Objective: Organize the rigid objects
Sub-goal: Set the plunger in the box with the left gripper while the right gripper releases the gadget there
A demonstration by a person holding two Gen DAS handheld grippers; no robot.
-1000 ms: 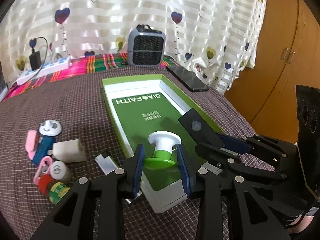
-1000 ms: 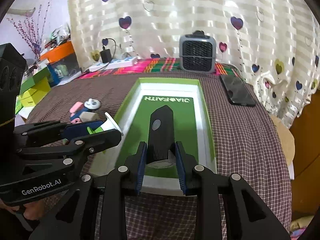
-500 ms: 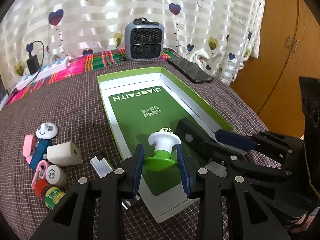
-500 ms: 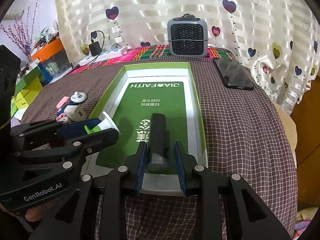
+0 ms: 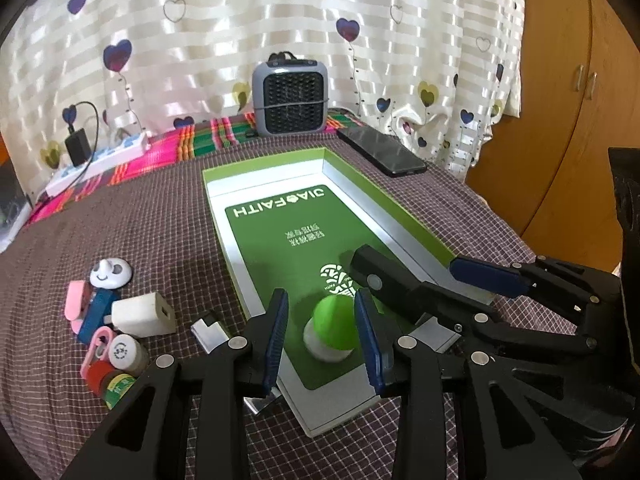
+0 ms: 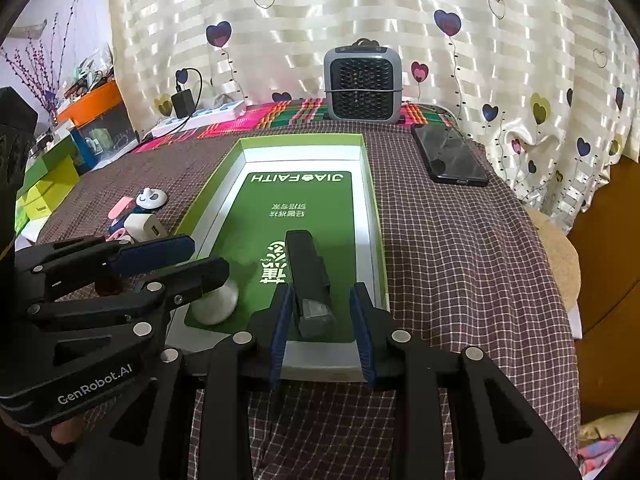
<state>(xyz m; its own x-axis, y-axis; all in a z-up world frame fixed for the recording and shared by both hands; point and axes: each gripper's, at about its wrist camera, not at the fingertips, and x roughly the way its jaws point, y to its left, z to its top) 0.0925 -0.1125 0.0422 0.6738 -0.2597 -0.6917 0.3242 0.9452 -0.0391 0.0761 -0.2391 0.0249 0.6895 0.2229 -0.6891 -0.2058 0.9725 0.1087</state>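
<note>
Now that both tools have just opened, my left tool [image 5: 322, 334] has released the green-and-white knob [image 5: 330, 330] and my right tool [image 6: 322, 326] the black bar [image 6: 308, 280], so both lie delivered in the green box [image 6: 374, 216].

My fingers are black with dark blue pads [image 5: 276, 332]. The box [image 5: 384, 204] has a lime-green rim, white inner walls and a deep green floor with white lettering. In it lie a green-and-white suction hook [image 5: 330, 330] and a black bar [image 6: 308, 276]. The tablecloth [image 6: 460, 264] is brown with a fine white check; a pink, green and orange plaid cloth [image 5: 200, 140] lies beyond it. The curtain [image 5: 280, 12] is cream-striped with purple and yellow hearts. The heater [image 6: 362, 82] is grey.
</note>
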